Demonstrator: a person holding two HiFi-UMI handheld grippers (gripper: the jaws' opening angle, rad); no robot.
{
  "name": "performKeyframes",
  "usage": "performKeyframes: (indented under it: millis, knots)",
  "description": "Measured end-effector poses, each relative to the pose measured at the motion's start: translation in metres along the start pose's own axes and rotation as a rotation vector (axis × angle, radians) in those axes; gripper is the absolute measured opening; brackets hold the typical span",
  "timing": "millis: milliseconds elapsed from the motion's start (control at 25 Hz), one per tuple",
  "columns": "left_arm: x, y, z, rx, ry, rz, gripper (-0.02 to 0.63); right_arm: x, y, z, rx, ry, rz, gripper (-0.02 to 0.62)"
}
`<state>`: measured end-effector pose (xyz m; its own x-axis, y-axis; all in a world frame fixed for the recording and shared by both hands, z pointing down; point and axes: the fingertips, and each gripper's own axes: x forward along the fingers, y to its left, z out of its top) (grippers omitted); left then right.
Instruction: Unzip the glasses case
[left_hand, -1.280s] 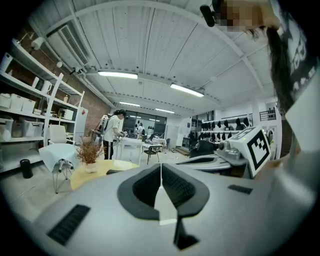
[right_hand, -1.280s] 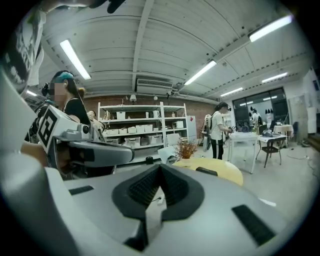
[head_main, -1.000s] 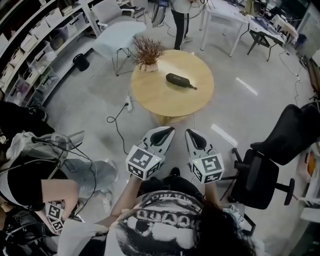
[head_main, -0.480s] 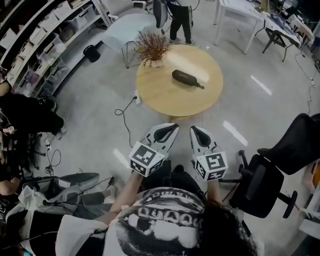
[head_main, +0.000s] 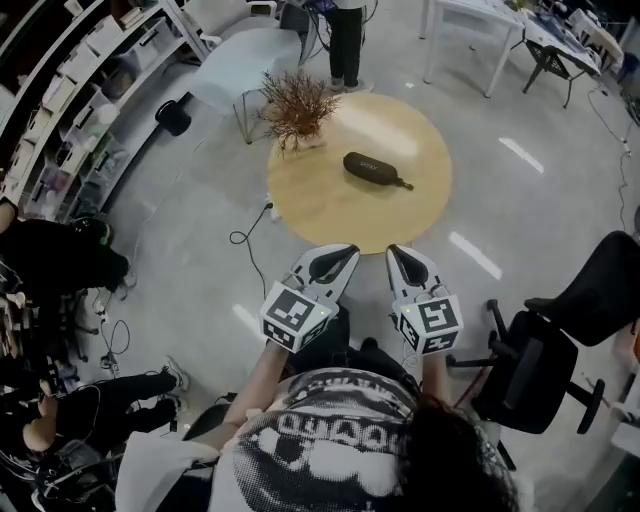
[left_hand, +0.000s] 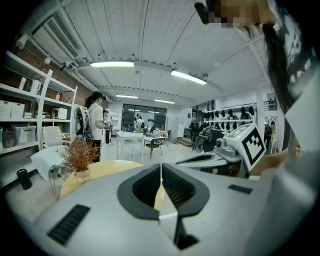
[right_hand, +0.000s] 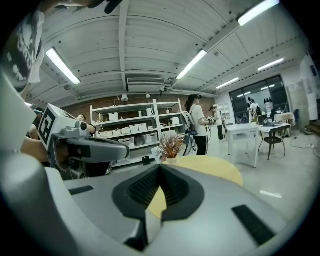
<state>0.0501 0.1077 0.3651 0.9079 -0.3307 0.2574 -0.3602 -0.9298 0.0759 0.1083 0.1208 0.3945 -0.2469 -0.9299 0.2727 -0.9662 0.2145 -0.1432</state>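
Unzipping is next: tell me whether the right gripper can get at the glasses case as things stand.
Probably not yet. The right gripper hangs short of the round table, jaws shut, and the glasses case lies near the table's middle. Nothing blocks the way, though; the dried plant stands off to the side.

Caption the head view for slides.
Left gripper and right gripper, shut and empty, short of the round table holding the glasses case.
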Motion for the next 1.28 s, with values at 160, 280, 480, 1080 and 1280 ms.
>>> performKeyframes:
  millis: [160,280,480,1080,1280]
  knots:
    - [0.016,0.046,0.008,0.027,0.009,-0.011,0.016,0.04,-0.012,0.013,-0.002,0.008,-0.025,0.0]
    - [0.022,0.08,0.01,0.039,0.02,-0.032,0.017,0.071,-0.014,0.02,0.003,0.019,-0.041,0.0]
    - [0.032,0.135,0.001,0.013,0.048,-0.054,0.016,0.117,-0.02,0.027,0.01,0.062,-0.074,0.0]
    - [0.063,0.209,-0.041,0.003,0.138,-0.193,0.017,0.186,-0.04,0.022,0.013,0.182,-0.162,0.0]
    - [0.08,0.217,-0.057,-0.02,0.176,-0.191,0.017,0.189,-0.052,0.004,-0.047,0.274,-0.148,0.005]
